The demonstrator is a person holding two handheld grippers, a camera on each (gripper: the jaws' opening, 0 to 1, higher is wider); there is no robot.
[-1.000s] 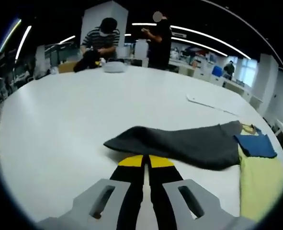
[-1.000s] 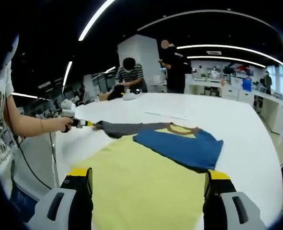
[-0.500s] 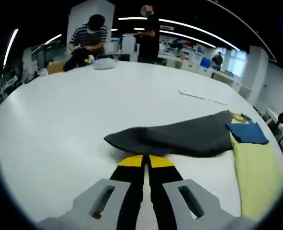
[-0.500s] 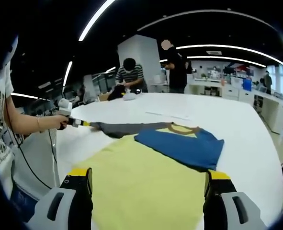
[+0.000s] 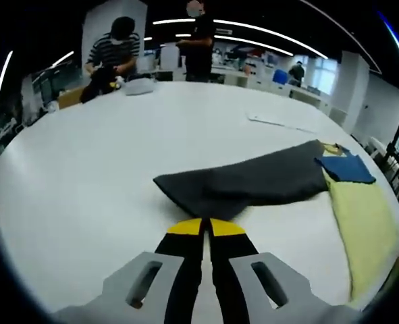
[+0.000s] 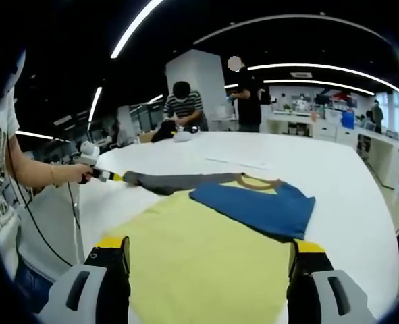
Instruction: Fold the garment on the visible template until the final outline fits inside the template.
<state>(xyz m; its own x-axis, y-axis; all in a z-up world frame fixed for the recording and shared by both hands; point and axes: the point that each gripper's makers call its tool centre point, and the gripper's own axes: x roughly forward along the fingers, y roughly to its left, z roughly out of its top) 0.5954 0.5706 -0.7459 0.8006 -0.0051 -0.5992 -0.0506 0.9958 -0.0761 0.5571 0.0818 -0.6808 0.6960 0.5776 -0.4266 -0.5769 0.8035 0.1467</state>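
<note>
The garment lies on the white table (image 5: pixel 84 169): a yellow body (image 6: pixel 206 250), a blue part (image 6: pixel 253 206) folded across it, and a long grey sleeve (image 5: pixel 246 182). My left gripper (image 5: pixel 202 227) is shut, its yellow tips pinching the near edge of the grey sleeve. From the right gripper view that left gripper (image 6: pixel 103 175) is held in a hand at the left, with the grey sleeve (image 6: pixel 165 181) stretched out from it. The right gripper (image 6: pixel 209 255) stands open above the yellow body, with nothing between its jaws.
A white sheet of paper (image 5: pixel 280 121) lies further out on the table. Two people (image 5: pixel 111 50) work at the far edge, with dark and white items (image 5: pixel 140 84) beside them. The holder's arm and torso (image 6: pixel 23 189) are at the left of the right gripper view.
The left gripper has drawn the grey sleeve further outward, away from the yellow body, so it lies longer and flatter. The right gripper has stayed put.
</note>
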